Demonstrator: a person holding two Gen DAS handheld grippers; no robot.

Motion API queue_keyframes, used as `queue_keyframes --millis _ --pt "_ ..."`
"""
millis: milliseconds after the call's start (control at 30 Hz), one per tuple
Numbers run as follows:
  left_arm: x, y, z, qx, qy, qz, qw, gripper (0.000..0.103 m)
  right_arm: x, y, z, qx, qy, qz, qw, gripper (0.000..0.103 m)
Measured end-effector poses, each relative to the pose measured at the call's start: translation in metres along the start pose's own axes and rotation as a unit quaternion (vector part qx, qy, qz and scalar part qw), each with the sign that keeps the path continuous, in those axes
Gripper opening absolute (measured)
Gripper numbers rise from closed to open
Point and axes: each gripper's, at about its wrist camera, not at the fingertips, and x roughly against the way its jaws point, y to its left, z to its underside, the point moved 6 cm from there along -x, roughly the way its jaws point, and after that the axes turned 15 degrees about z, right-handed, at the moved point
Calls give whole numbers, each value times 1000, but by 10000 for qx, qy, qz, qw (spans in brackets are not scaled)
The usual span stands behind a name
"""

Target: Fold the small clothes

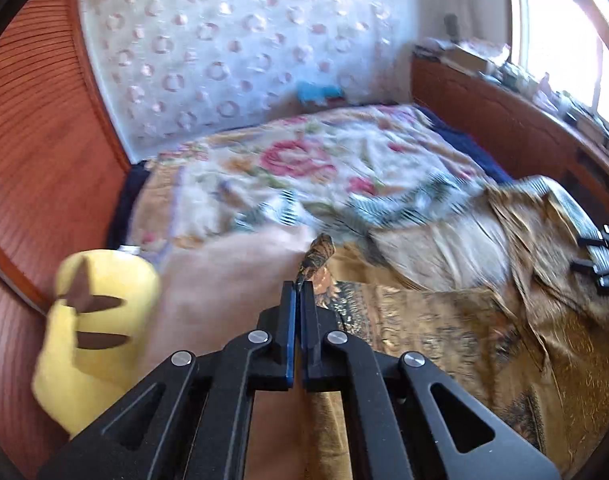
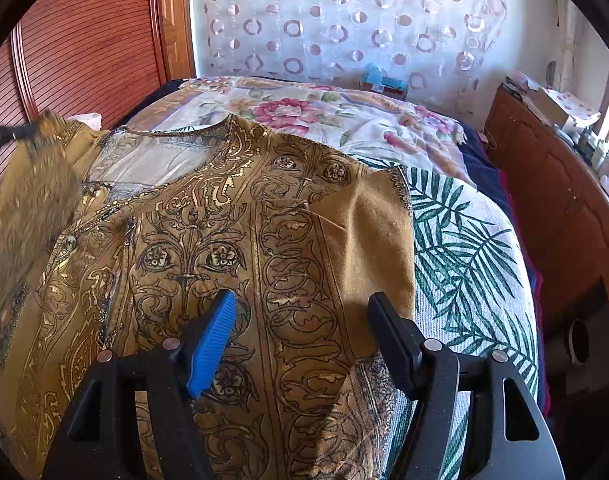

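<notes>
While garment (image 2: 232, 216) lay mostly spread on bed (image 2: 464, 216), folding stood barely begun. Left tongs (image 1: 299, 286) clamped together on lifted fabric edge; right tongs (image 2: 300, 304) apart above cloth, gripping nothing. All folds remained outstanding.

I see a mustard-gold garment (image 2: 240, 240) printed with black scrollwork and glinting gold, filling the centre. Under it at right lies a white cloth (image 2: 464, 248) with green palm fronds. Beyond, upper middle, a cream bedspread (image 2: 304, 112) shows pink roses. The curtain (image 2: 344, 20) is white with pinkish rings. My right gripper (image 2: 302, 314) is black with a blue pad.
</notes>
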Motion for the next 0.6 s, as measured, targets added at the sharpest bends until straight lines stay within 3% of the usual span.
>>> queue_keyframes --millis 200,367,600 --pt "-6 44 3 307 104 -78 9994 3 1 -2 0 -45 1 -71 10000 70" --pt "-18 46 17 429 147 95 9989 3 15 -20 -8 -140 -189 -59 9997 70" --pt "-28 42 22 462 122 238 9986 3 -1 -48 -23 -127 -28 152 9998 70"
